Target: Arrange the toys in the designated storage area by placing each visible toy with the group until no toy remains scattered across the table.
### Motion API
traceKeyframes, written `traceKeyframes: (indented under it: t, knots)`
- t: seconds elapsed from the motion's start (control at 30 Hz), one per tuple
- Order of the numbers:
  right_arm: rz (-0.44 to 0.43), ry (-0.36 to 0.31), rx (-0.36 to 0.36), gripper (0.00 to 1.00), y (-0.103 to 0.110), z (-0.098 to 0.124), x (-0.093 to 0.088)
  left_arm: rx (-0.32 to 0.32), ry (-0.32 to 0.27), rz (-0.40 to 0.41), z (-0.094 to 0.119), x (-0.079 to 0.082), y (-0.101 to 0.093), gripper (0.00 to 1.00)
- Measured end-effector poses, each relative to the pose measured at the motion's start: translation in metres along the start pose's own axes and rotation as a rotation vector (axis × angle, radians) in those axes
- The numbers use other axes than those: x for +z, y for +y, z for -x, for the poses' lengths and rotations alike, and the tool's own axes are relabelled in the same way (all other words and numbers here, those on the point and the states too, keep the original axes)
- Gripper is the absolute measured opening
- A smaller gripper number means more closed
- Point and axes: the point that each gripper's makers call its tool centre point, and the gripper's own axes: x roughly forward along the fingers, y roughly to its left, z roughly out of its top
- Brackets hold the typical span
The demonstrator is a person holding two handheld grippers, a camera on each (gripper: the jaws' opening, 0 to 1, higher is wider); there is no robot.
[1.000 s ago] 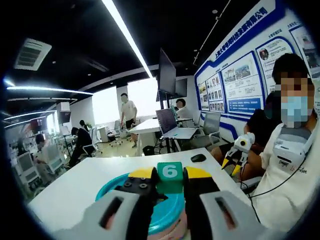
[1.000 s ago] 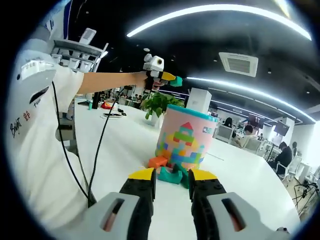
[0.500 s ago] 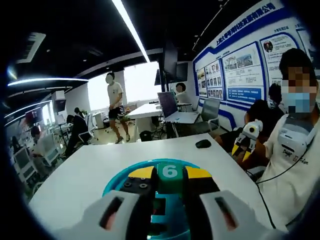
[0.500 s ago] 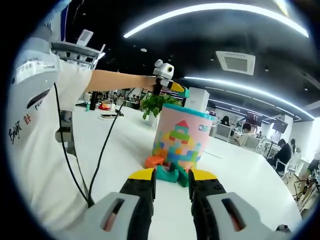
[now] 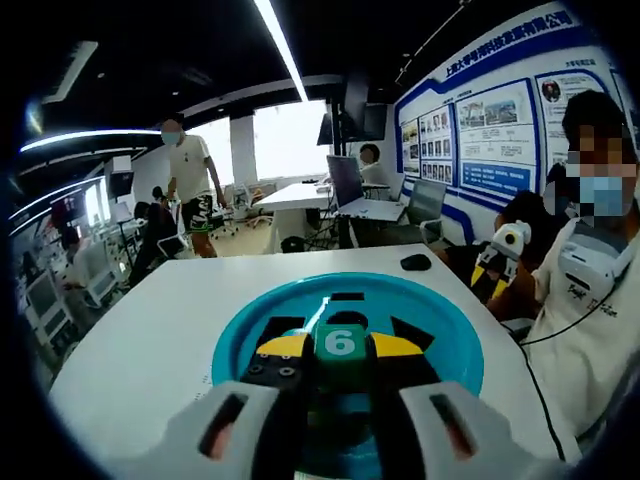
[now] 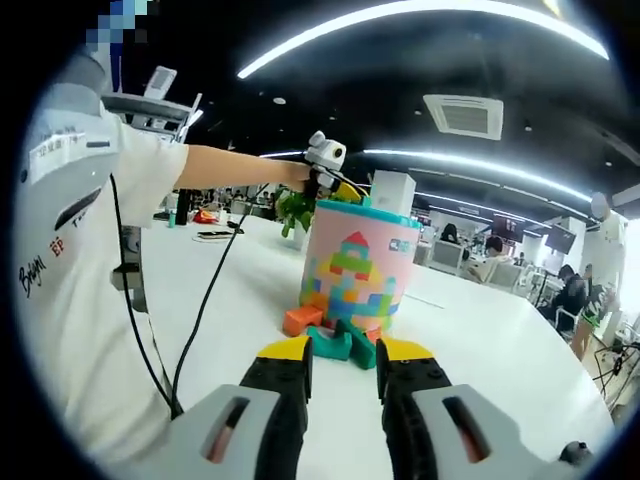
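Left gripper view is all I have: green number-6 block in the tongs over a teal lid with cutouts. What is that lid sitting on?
Observer: In the right gripper view it tops a pink cylindrical bucket printed with coloured blocks.
Operator: Any toys left on the table?
Observer: Yes, an orange block and a teal arch-shaped block lie at the bucket's base.
Operator: Is the right gripper carrying anything?
Observer: No, the right gripper is open with nothing between its tongs, short of the teal arch.
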Motion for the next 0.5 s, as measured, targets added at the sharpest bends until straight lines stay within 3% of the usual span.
traceKeyframes:
  t: [0.17,0.2,0.37,0.5]
  knots:
    - [-0.003,0.003,0.009,0.25,0.005,-0.002,-0.002,0.001,-0.017,0.008,-0.002,-0.004,-0.006,0.23]
    - [-0.002,0.004,0.009,0.25,0.006,-0.002,-0.002,0.019,-0.012,0.048,-0.002,-0.005,-0.005,0.26]
    - [-0.002,0.003,0.002,0.25,0.004,0.000,-0.002,0.036,-0.018,0.033,0.002,-0.004,-0.010,0.25]
    - [0.003,0.003,0.006,0.25,0.006,0.000,-0.002,0.068,-0.063,0.046,0.012,0.004,-0.009,0.31]
